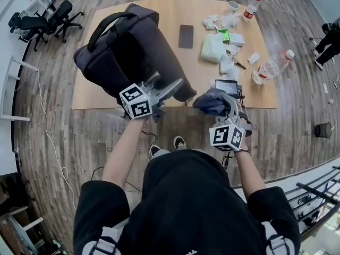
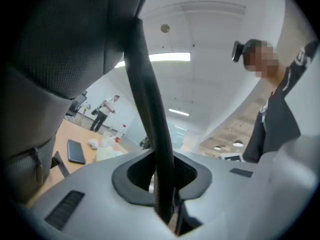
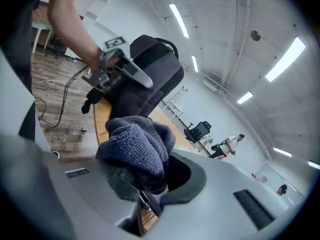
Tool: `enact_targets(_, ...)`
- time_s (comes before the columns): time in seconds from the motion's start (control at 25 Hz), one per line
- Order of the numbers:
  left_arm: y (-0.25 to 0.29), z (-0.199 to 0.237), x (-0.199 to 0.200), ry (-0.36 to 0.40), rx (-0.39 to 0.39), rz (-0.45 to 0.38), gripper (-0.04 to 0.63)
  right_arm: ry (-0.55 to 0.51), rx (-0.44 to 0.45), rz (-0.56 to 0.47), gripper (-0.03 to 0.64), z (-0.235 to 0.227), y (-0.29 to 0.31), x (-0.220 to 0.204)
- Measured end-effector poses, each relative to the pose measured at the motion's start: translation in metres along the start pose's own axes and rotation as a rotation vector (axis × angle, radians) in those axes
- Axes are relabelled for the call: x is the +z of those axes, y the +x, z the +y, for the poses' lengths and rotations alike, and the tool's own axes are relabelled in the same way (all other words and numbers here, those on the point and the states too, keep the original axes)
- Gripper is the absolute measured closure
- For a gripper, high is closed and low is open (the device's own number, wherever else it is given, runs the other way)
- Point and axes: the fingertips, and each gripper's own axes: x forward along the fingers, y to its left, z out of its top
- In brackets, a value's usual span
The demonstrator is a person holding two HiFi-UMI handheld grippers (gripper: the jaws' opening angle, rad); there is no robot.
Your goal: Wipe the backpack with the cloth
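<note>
Cloth (image 3: 135,144) (dark, bunched) is clamped in the right hand-held gripper (image 1: 228,109). A strap (image 2: 150,134) of the backpack (image 1: 127,52) on the bench (image 1: 175,9) is pinched by the left hand-held gripper (image 1: 172,87).

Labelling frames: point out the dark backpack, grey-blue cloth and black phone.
Dark fabric backpack (image 1: 135,52), head view, side panel.
Grey-blue terry cloth (image 3: 137,143), right gripper view, bunched top.
Black flat phone (image 1: 186,36), head view, screen middle.

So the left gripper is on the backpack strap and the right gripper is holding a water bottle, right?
Not quite. The right gripper holds a grey cloth, not a bottle, as the right gripper view shows. The left gripper is on the backpack strap.
</note>
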Motion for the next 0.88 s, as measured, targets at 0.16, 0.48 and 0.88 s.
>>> enact_targets(0.16, -0.028, -0.027, -0.023, -0.064, -0.01, -0.066, 0.419, 0.0, 0.072, -0.084, 0.566, 0.011, 0.008, 0.024)
enact_targets(0.48, -0.024, -0.053, -0.055, -0.129, -0.067, -0.087, 0.383, -0.265, 0.106, -0.492, 0.566, -0.048, 0.034, 0.211)
enact_targets(0.88, -0.04, -0.078, -0.046, -0.207, -0.105, -0.158, 0.383, -0.485, -0.024, -0.509, 0.568, -0.084, 0.083, 0.315)
